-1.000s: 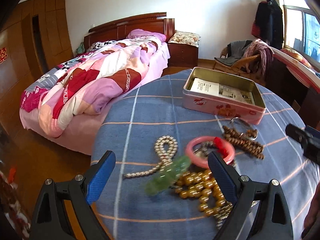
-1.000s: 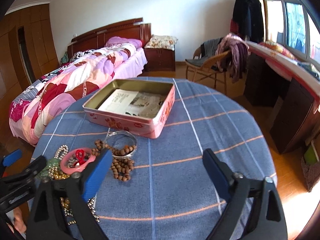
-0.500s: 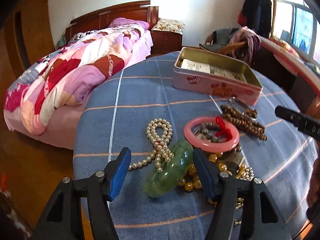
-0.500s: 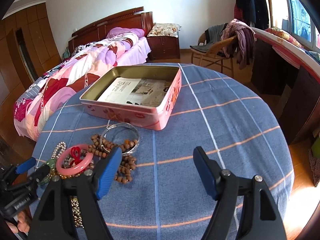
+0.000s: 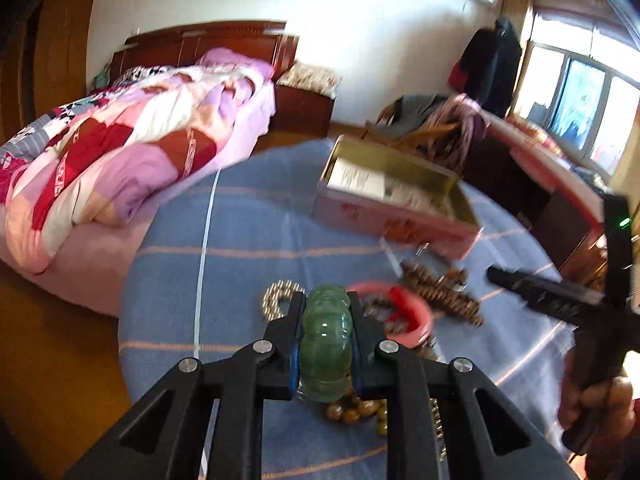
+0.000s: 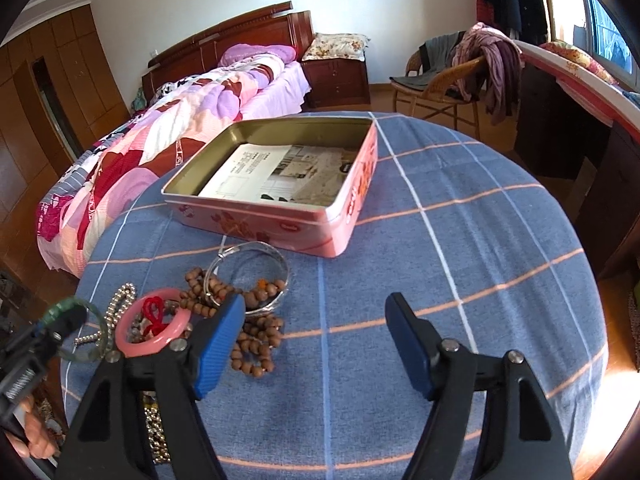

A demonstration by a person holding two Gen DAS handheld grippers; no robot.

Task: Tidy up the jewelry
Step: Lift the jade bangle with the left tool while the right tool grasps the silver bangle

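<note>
My left gripper is shut on a green jade bangle, held edge-on between the jaws just above the blue tablecloth; the bangle also shows in the right wrist view. Behind it lie a pink bangle with a red knot, a pearl strand, brown wooden beads and amber beads. The open pink tin, lined with paper, stands at the back of the table. My right gripper is open and empty above the cloth, right of the silver bangle.
The round table drops off on all sides. A bed with a patchwork quilt is to the left. A wicker chair with clothes and a dark desk stand at the back right.
My left gripper has moved onto the green bangle and shut on it. The right gripper has shifted forward a little and stays open.
</note>
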